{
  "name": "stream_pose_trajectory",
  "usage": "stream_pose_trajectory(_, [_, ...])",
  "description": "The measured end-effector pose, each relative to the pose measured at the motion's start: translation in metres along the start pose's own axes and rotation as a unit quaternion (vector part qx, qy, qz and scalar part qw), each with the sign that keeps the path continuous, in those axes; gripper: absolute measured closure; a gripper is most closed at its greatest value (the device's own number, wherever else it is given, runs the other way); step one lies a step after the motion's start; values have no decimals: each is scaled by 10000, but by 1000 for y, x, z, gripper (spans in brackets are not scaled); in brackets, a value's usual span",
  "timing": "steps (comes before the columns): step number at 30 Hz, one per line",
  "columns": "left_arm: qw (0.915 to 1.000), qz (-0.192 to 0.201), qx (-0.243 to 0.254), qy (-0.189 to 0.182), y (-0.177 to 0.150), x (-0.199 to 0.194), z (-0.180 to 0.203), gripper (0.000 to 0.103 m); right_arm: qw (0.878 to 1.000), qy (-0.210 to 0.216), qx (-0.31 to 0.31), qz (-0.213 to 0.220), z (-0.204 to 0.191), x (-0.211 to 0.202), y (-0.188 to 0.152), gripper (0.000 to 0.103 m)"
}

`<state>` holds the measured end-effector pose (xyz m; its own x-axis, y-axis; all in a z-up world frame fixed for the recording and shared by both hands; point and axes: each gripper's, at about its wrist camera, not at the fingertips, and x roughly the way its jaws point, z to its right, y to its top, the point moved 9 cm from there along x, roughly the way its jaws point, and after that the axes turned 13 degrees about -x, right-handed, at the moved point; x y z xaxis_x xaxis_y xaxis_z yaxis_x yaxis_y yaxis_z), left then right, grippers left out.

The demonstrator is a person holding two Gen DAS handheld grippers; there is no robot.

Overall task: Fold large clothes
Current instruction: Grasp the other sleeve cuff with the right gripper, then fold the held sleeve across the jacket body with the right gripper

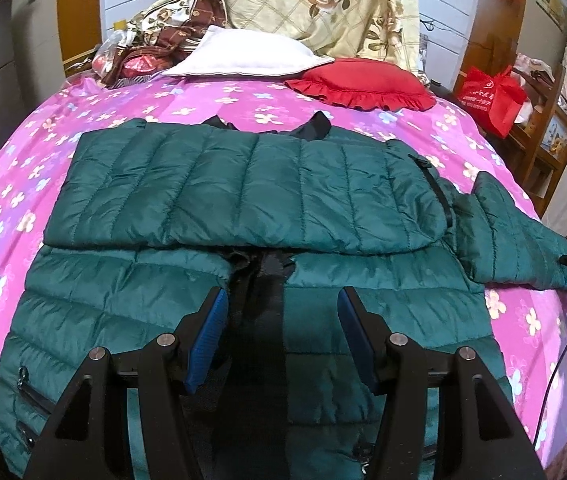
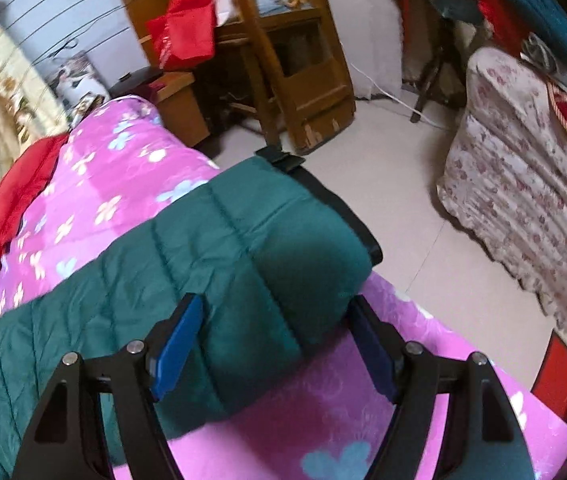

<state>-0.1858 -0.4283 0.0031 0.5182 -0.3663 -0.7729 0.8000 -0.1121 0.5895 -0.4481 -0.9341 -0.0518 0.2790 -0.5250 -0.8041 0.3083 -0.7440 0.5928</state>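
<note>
Pink flowered bedding (image 1: 243, 96) covers the bed where we find the dark green quilted puffer jacket (image 1: 243, 184) spread flat, one sleeve already folded across its body. We note the left gripper (image 1: 281, 336) poised over the jacket's black centre zip (image 1: 271, 280), blue pads apart and pressing nothing, apparently to steady the garment. The right gripper (image 2: 279, 340) straddles the other sleeve (image 2: 243, 240) near its black cuff at the bed's edge, jaws wide and not yet clamped; we judge this sleeve the next fold.
</note>
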Motion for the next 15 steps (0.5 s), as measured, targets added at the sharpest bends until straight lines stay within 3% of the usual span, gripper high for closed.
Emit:
stream_pose_trajectory(5, [10000, -5, -53, 65, 2, 2, -8, 68, 9996, -161, -203, 104, -1, 5, 6, 28])
stream_pose_trajectory(6, [10000, -3, -55, 75, 3, 3, -9, 68, 9993, -190, -297, 132, -4, 6, 7, 33])
stream_pose_trajectory(8, [9999, 6, -47, 99, 3, 2, -11, 68, 9984, -198, -476, 226, -9, 3, 8, 64])
stream_pose_trajectory(10, [9999, 14, -34, 125, 3, 2, -12, 68, 9974, -188, -613, 321, -13, -2, 11, 79])
stream_pose_trajectory(11, [9999, 26, -33, 142, 4, 1, -13, 68, 9970, -132, -664, 378, -16, -7, 12, 85])
stream_pose_trajectory(15, [9997, 98, -35, 238, 6, -3, -19, 68, 9947, 250, -737, 675, -28, -38, 19, 90])
